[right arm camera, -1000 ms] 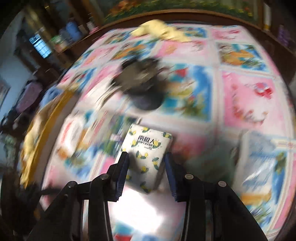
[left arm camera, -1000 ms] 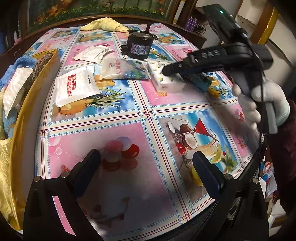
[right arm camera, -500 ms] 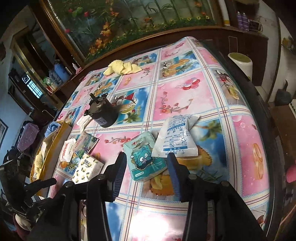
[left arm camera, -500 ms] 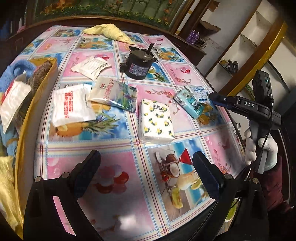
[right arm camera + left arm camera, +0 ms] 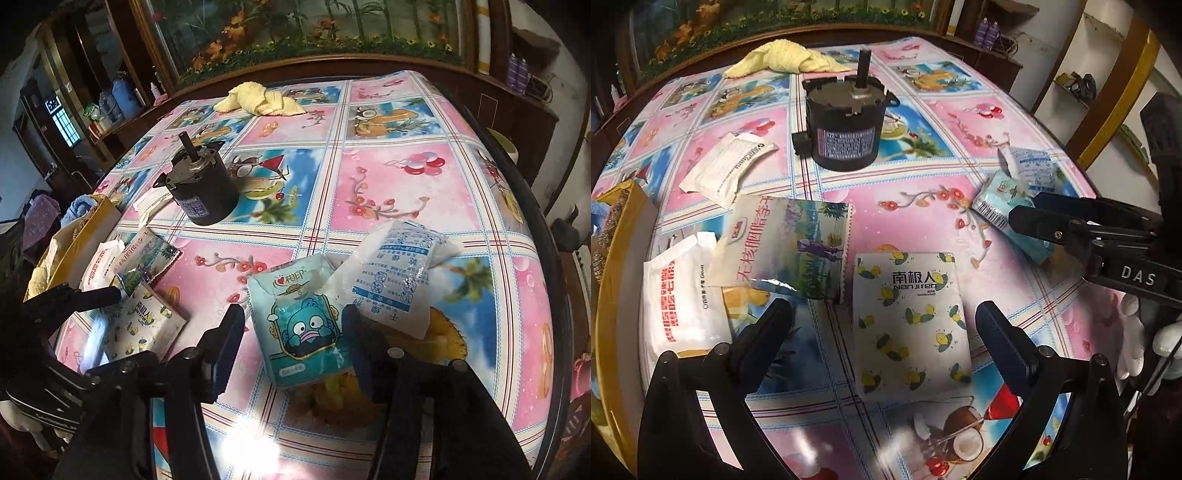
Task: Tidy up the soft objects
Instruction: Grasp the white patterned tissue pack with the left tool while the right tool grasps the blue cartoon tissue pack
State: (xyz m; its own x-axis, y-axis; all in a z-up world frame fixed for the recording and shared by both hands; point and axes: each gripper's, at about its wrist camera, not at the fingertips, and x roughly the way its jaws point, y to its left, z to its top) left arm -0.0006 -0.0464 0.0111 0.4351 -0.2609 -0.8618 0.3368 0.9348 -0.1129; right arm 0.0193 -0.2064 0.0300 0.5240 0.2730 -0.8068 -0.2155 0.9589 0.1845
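My left gripper (image 5: pixel 882 328) is open, its fingers either side of a white lemon-print tissue pack (image 5: pixel 910 325) that lies flat on the table; the same pack shows in the right wrist view (image 5: pixel 144 328). My right gripper (image 5: pixel 293 343) is open around a teal cartoon tissue pack (image 5: pixel 299 325), which shows in the left wrist view (image 5: pixel 1001 199) too. A clear white sachet (image 5: pixel 399 273) leans on the teal pack. A glossy snack pouch (image 5: pixel 786 243), a white red-lettered pack (image 5: pixel 683 299) and a white sachet (image 5: pixel 727 168) lie at the left.
A black motor (image 5: pixel 846 125) stands mid-table. A yellow cloth (image 5: pixel 783 59) lies at the far edge. A yellow box (image 5: pixel 85 236) holding soft items sits at the table's left edge. The table (image 5: pixel 406 177) has a pink and blue patterned cover.
My left gripper has moved forward and down over the lemon-print pack. My right gripper, which let that pack go, has come in around the teal pack.
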